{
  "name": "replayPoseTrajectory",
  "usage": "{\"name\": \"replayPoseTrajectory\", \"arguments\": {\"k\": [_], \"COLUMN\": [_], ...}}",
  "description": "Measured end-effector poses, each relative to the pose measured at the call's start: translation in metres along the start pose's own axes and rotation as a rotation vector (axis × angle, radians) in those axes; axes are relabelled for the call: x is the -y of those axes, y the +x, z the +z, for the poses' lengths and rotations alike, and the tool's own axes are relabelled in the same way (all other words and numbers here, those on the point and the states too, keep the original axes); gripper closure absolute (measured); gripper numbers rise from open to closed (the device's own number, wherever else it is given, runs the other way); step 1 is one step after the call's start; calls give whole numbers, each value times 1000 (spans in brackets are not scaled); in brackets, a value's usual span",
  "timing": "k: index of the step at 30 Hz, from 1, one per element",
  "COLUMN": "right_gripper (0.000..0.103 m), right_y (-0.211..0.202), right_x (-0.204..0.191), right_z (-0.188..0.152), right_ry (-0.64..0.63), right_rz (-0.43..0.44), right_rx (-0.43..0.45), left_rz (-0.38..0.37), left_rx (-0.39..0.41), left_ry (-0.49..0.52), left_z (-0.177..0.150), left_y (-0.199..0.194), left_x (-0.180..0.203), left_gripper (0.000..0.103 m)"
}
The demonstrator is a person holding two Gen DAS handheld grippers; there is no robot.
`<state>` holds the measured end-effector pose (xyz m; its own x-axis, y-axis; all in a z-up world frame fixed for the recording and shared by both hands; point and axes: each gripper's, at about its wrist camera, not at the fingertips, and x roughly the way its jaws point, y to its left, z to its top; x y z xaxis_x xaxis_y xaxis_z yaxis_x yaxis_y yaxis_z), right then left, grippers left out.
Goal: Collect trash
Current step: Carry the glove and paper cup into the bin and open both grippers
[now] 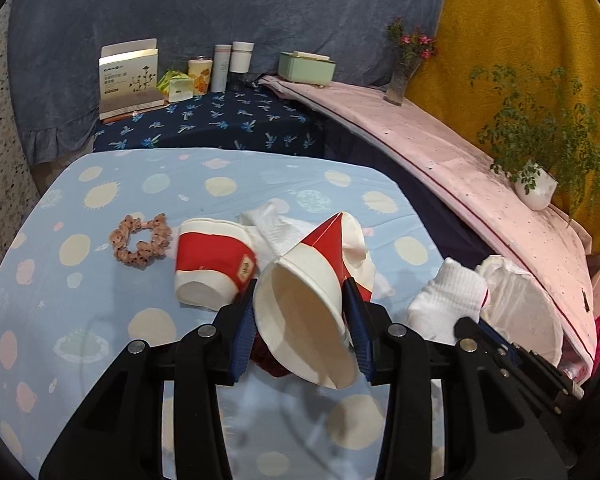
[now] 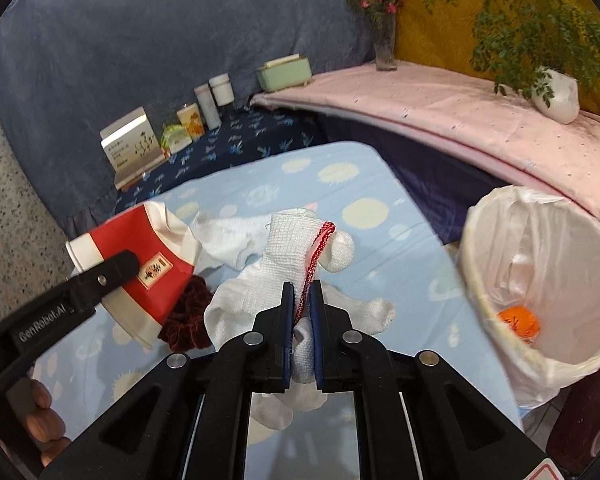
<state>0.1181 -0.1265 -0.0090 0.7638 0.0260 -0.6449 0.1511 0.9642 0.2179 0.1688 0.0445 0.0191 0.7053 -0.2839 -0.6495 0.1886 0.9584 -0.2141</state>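
Note:
My left gripper (image 1: 300, 292) is shut on a crushed red and white paper cup (image 1: 300, 320), lifted off the blue spotted tablecloth (image 1: 100, 320). The right wrist view shows the same cup (image 2: 132, 232) at the left, in the left gripper's fingers (image 2: 116, 266). My right gripper (image 2: 302, 286) is shut on a white knitted glove (image 2: 292, 236) with a red cuff edge, which hangs from the pads. A second red and white cup (image 1: 212, 264) lies on its side on the cloth. A bin with a white liner (image 2: 472, 248) stands to the right, with something orange (image 2: 518, 320) inside.
A pink scrunchie (image 1: 140, 240) lies left of the lying cup, and a dark red scrunchie (image 2: 188, 316) under the held one. White cloth or tissue (image 1: 268, 224) is spread behind the cups. Boxes and jars (image 1: 220, 68), a vase (image 1: 400, 80) and a potted plant (image 1: 536, 188) line the back ledges.

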Motion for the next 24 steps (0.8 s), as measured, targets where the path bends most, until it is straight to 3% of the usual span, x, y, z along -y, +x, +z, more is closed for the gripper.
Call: {"name": "replayPoseTrajectory", "arguments": {"k": [10,24], "right_gripper": [95,95], "right_y": [-48,-73], "right_x": [60,152], "right_z": [13,8], "right_ry": [84,219], "right_rz": [-46,-138], "right_rx": [97,135], "left_rz": [-68,-184], "left_rx": [15,-8], "left_ry": [68,187], "left_z": [-2,-10], "left_y": [-16,-3], "left_x": [63,163], "left_gripper": [63,63]}}
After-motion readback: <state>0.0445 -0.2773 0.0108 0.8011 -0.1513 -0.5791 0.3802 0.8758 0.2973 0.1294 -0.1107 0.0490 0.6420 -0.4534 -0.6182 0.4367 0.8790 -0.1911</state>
